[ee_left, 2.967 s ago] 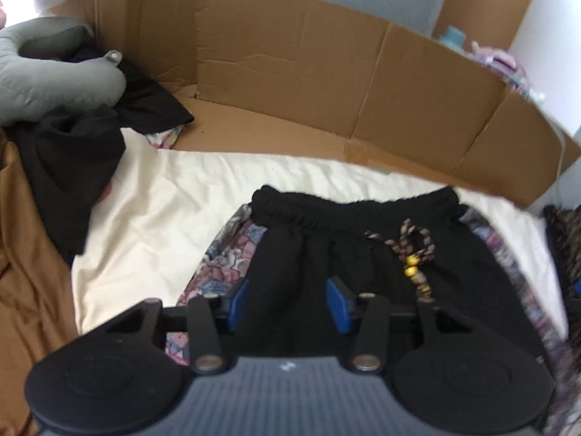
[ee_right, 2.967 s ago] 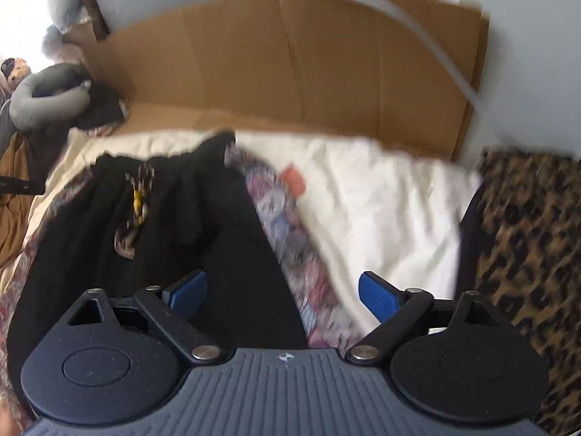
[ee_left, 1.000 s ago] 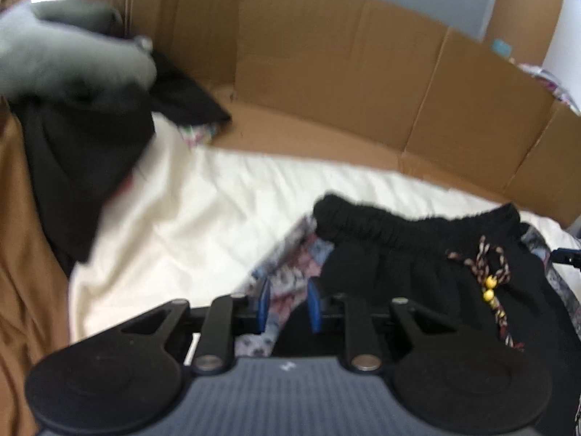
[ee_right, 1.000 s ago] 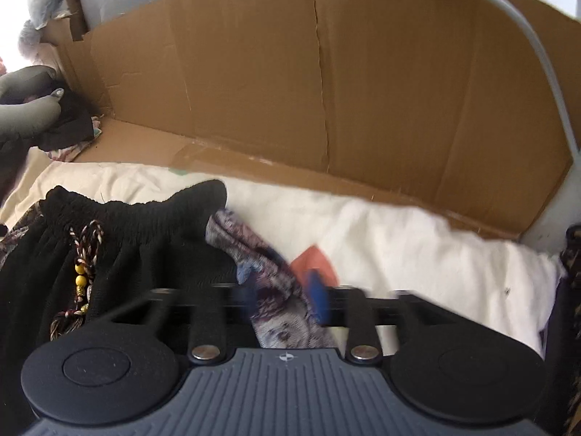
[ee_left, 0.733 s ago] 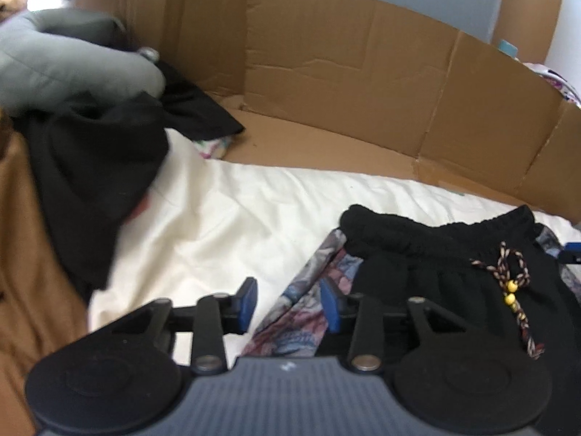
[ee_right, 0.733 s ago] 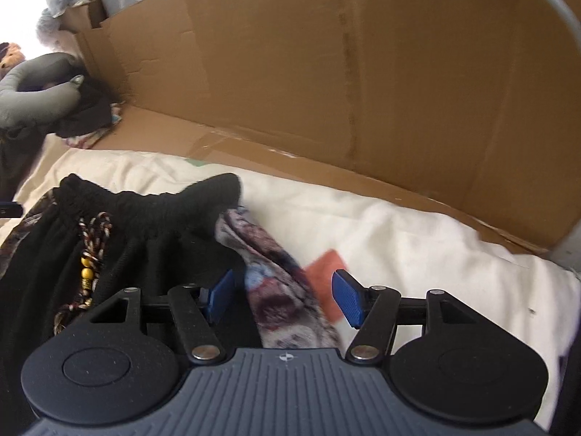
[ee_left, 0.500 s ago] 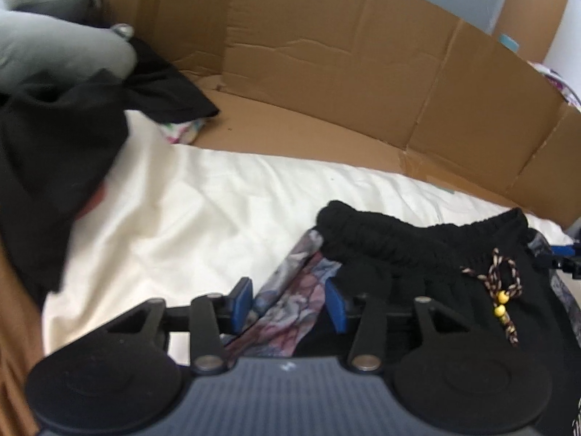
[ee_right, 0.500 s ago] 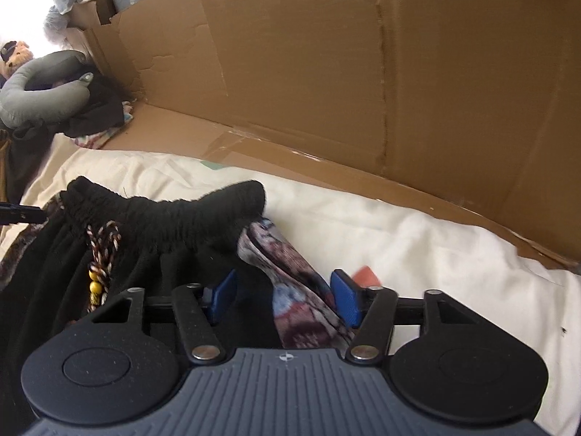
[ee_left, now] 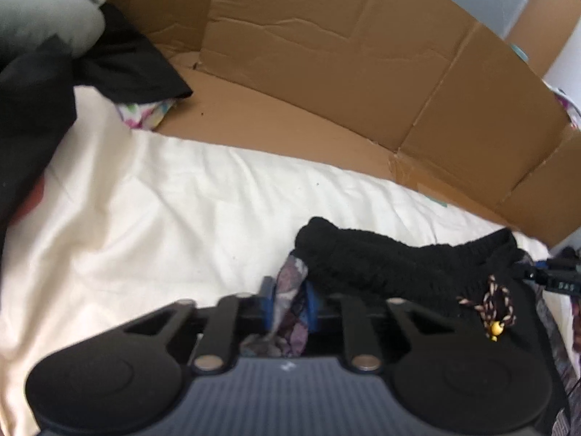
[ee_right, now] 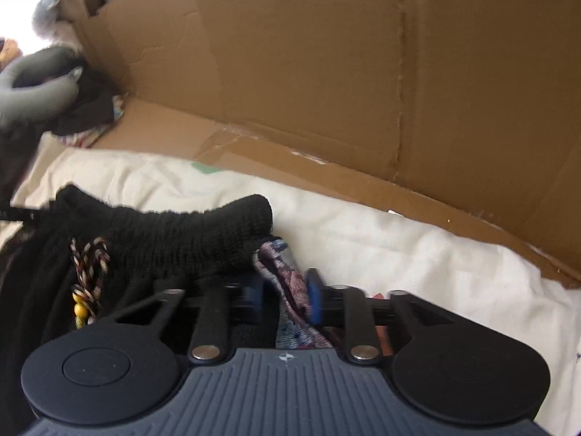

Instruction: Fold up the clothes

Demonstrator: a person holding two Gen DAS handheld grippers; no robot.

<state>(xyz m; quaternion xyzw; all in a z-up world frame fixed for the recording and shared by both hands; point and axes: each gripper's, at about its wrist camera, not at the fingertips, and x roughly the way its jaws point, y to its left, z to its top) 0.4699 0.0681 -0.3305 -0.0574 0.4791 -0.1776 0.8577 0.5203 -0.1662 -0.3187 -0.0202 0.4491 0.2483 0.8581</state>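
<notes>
A black garment with an elastic waistband (ee_left: 392, 258) (ee_right: 174, 232) and a braided, beaded drawstring (ee_left: 490, 309) (ee_right: 87, 276) lies on a cream sheet (ee_left: 163, 225) (ee_right: 417, 250). It has a patterned floral layer (ee_left: 290, 309) (ee_right: 287, 276) showing at both waist corners. My left gripper (ee_left: 288, 303) is shut on the patterned fabric at the left corner. My right gripper (ee_right: 285, 298) is shut on the patterned fabric at the right corner. Both corners look slightly lifted. The lower part of the garment is hidden behind the gripper bodies.
A cardboard wall (ee_left: 345, 72) (ee_right: 326, 72) runs along the far side of the sheet. A grey neck pillow (ee_left: 40, 25) (ee_right: 32, 83) and dark clothes (ee_left: 120, 65) are piled at the far left. The other gripper's tip (ee_left: 555, 279) shows at the right edge.
Both grippers, open around the waist corners half a second ago, have shut on the patterned fabric. Both have moved closer to the cardboard wall.
</notes>
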